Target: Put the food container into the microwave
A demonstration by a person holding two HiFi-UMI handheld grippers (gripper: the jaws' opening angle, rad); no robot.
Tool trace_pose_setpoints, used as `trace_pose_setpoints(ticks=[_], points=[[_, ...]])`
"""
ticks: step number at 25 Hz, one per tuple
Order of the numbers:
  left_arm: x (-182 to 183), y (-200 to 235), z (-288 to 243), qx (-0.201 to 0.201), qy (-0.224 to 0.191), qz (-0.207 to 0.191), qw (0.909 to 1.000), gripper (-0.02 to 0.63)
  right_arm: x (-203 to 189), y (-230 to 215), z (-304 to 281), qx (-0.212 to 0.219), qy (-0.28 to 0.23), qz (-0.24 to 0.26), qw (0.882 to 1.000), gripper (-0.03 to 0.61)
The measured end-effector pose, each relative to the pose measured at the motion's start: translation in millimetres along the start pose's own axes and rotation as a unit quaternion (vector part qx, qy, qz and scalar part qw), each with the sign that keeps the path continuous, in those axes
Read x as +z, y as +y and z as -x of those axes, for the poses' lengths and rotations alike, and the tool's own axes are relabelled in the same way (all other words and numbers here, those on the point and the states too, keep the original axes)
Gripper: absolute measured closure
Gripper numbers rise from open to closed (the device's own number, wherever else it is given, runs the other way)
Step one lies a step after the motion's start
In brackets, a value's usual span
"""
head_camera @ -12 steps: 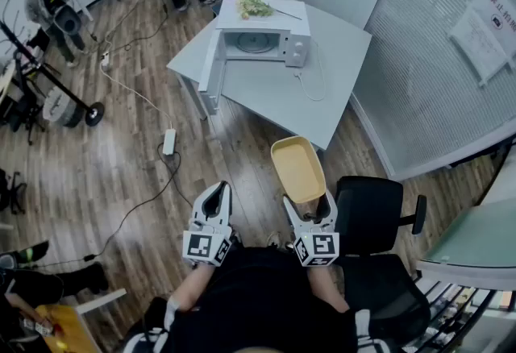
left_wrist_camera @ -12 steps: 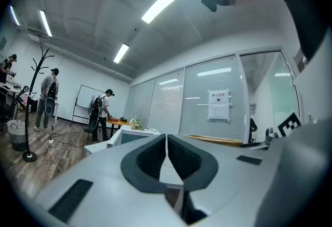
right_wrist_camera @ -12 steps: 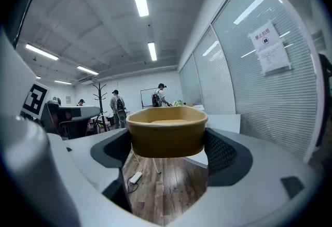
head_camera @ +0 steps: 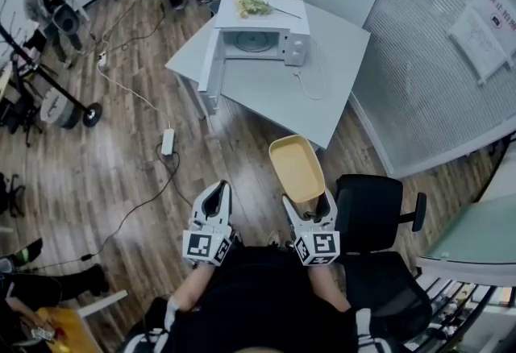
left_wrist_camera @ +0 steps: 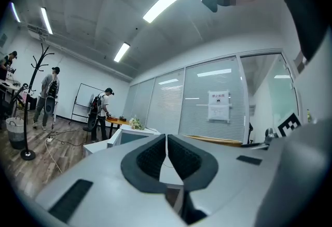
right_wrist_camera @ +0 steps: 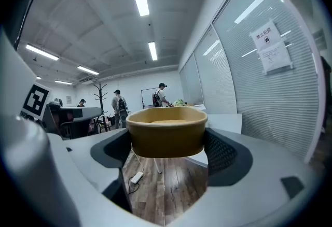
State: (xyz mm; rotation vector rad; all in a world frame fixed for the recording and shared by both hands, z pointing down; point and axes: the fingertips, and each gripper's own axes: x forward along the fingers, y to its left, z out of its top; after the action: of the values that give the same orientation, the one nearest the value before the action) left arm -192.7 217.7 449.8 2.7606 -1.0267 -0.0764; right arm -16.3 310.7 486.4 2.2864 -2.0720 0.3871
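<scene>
Container (head_camera: 297, 168) gripped by its sides in wide-spread R claw (head_camera: 307, 201), L claw (head_camera: 214, 194) clenched empty, microwave (head_camera: 256, 41) w/ door open on table (head_camera: 266, 93).

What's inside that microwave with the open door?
Inside the microwave only its round turntable shows, with nothing on it. The casing hides the cavity's ceiling from the head view.
</scene>
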Motion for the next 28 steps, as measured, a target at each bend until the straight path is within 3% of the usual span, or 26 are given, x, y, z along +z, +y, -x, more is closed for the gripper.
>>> trace_pose_setpoints(ticks=[9, 18, 23, 28], points=[[6.3, 30.1, 3.9, -0.012, -0.001, 0.005, 0.9999, 0.583, 2.2, 18.9, -18.7, -0.021, -0.002, -0.022, 1.000, 0.124], [-9.6, 78.8, -11.4, -0.041, 0.014, 0.023, 0.9988, 0.583, -4.4, 43.8, -64.2, -0.049, -0.002, -0.023, 0.999, 0.123], [-17.5, 97.7, -51.0, -0.028, 0.018, 0.024, 0.9992, 0.583, -5.7, 24.8, -112.6, -0.036, 0.002, -0.028, 0.999, 0.123], [-14.3, 107.8, -125.4, -0.006, 0.002, 0.019, 0.9998, 0.583, 9.0, -18.8, -186.5, -0.003, -0.007, -0.021, 1.000, 0.123]])
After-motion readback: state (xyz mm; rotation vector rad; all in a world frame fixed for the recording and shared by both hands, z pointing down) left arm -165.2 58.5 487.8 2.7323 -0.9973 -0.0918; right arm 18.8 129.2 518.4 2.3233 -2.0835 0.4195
